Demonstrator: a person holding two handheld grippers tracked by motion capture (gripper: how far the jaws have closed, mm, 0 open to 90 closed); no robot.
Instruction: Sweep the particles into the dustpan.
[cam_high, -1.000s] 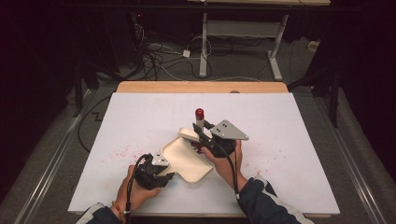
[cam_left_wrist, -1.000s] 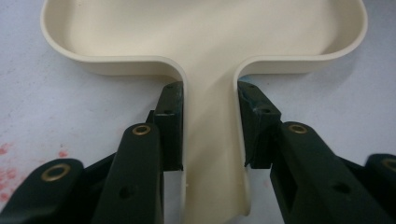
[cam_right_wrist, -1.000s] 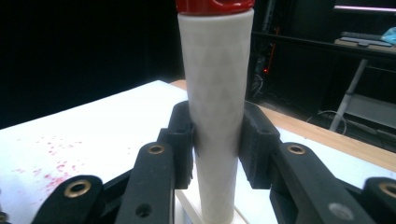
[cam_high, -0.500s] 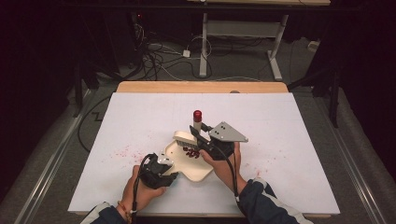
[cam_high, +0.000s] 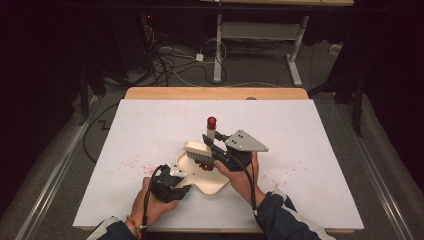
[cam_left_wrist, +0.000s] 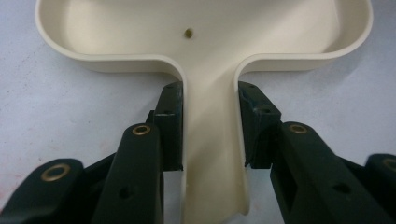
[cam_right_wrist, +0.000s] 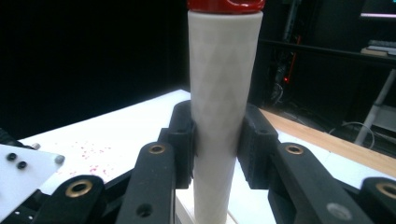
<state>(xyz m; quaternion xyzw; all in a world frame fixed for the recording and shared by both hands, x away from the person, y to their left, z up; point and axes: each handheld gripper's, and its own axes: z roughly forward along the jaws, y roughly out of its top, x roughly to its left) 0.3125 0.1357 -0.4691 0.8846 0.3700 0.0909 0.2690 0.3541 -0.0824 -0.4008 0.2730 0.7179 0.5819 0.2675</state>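
Note:
A cream dustpan (cam_high: 212, 184) lies on the white table near its front edge. My left gripper (cam_high: 184, 188) is shut on the dustpan's handle (cam_left_wrist: 210, 140), one pad on each side of it. The pan's rim (cam_left_wrist: 116, 59) opens away from the jaws. My right gripper (cam_high: 212, 146) is shut on the white handle (cam_right_wrist: 224, 93) of a brush with a red cap (cam_high: 212, 122). The handle points up and away from me. The brush head (cam_high: 198, 151) rests at the pan's far edge. A few red crumbs (cam_high: 202, 167) lie inside the pan.
Red crumbs are scattered on the white table cover to the left (cam_high: 131, 162) and right (cam_high: 295, 171) of the pan. A wooden strip (cam_high: 215, 93) runs along the far edge. Beyond it, cables (cam_high: 170, 60) and desk legs (cam_high: 218, 55) stand on the floor.
The brush head has come slightly nearer to me over the pan's mouth, and red crumbs now show inside the pan. Both hands have stayed about where they were.

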